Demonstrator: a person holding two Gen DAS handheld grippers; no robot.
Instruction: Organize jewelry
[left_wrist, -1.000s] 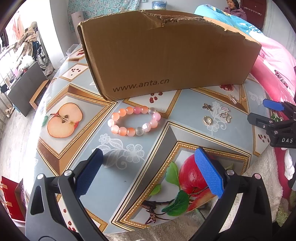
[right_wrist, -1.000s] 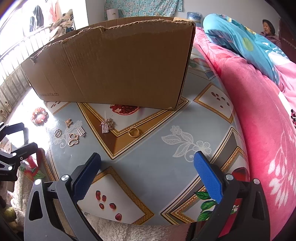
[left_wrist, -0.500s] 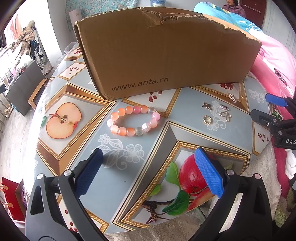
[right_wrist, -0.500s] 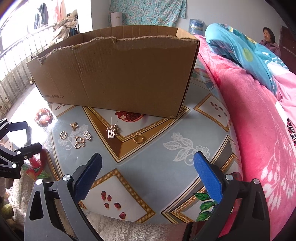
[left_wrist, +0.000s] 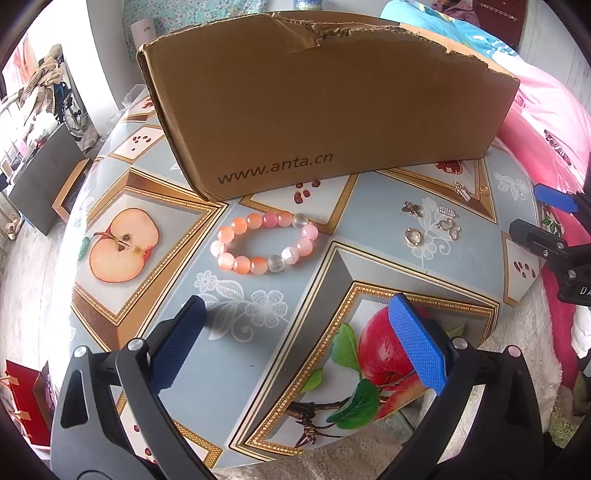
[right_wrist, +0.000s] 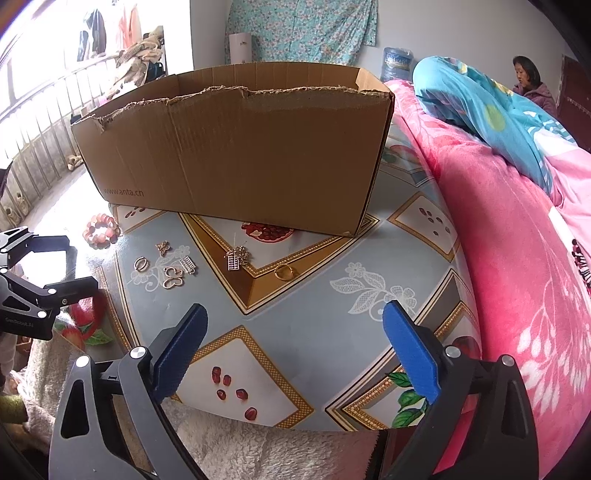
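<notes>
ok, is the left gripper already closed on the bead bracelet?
No. The left gripper is open and empty, its blue pads spread wide, and the bead bracelet lies untouched on the table ahead of it.

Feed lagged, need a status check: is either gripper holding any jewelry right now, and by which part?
Nothing is held. Left gripper and right gripper are both open and empty; the bead bracelet lies on the table.

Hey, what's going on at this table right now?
A person is holding a gripper in each hand over a table with jewelry laid out in front of a cardboard box. Both the left gripper and right gripper are open and hold nothing. A bead bracelet, small charms and a gold ring lie loose on the table.
</notes>
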